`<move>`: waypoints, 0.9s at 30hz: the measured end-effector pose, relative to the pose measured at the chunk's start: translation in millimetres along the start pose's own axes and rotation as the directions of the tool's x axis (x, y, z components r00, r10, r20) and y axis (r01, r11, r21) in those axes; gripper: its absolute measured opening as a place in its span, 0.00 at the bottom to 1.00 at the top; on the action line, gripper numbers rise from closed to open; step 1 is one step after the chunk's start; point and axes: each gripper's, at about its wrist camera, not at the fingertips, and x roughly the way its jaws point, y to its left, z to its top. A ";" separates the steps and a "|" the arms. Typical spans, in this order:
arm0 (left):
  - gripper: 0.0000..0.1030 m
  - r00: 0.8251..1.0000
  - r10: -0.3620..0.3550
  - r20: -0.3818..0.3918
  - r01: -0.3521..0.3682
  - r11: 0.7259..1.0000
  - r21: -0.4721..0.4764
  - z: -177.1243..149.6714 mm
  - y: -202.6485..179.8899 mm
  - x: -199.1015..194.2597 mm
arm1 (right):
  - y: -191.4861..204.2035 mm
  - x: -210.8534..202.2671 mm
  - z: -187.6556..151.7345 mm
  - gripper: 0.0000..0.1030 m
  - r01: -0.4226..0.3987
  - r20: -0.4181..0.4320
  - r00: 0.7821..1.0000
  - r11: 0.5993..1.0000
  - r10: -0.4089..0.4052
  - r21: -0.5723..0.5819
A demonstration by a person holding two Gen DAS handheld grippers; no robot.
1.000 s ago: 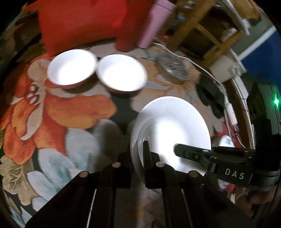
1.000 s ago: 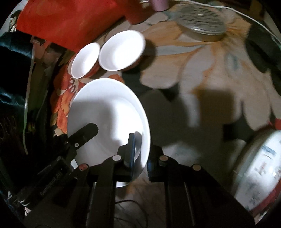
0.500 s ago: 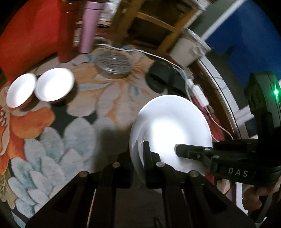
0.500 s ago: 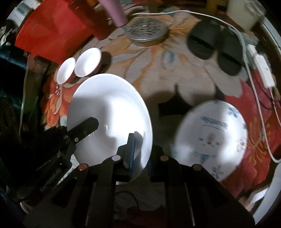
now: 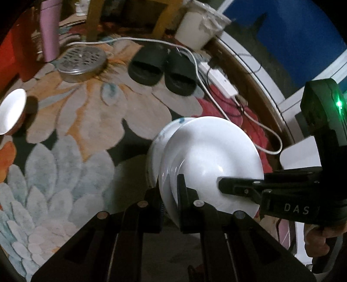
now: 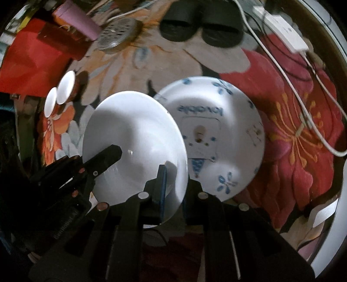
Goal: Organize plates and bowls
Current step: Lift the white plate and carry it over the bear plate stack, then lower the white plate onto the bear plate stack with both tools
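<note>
White plate: the white plate [image 5: 213, 156] [image 6: 134, 138] is held off the rug, tilted, with both grippers gripping its rim from opposite sides.
Left gripper: the left gripper [image 5: 170, 195] has its fingers pinched on the near rim of the white plate, one finger on each face; in the right wrist view it [image 6: 104, 157] comes in from the left, and one finger lies across the plate's upper face.
Right gripper: the right gripper [image 6: 173, 184] has its fingers closed on the rim too, a blue-padded finger on the inner face and the other behind; in the left wrist view it [image 5: 236, 187] reaches in from the right, marked "DAS", with a green light on its body.
Patterned plate: a patterned plate [image 6: 229, 130] [image 5: 167, 128] with blue flowers lies flat on the rug, just behind and partly under the white plate.
Bowls: two white bowls [image 6: 65, 87] sit side by side, well apart to the left; one shows at the left edge of the left wrist view [image 5: 12, 113].
Rug: a floral rug [image 5: 86, 121] [image 6: 288, 121] lies under everything.
Far side: black slippers [image 5: 164, 67] [image 6: 201, 23], a round metal grate [image 5: 81, 59] [image 6: 118, 34] and a pink bottle [image 5: 49, 28] [image 6: 76, 19].
Cable: a white cable [image 5: 216, 95] [image 6: 292, 86] runs across the rug to a power strip [image 6: 282, 32].
</note>
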 end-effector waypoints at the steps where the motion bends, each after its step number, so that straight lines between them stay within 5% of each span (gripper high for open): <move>1: 0.08 1.000 0.002 -0.009 -0.002 1.000 0.007 0.2 -3.0 5.2 | -4.9 2.5 0.2 0.13 -0.001 -0.004 1.000 1.000 0.001 0.007; 15: 0.09 0.992 0.050 -0.116 -0.041 0.996 0.077 -0.7 -27.9 66.2 | -56.3 41.4 3.9 0.15 -0.026 -0.082 0.996 0.996 0.033 0.089; 27: 0.11 0.988 0.072 -0.136 -0.056 0.992 0.116 -3.0 -29.9 73.4 | -63.4 51.0 6.7 0.15 -0.028 -0.086 0.996 0.993 0.038 0.112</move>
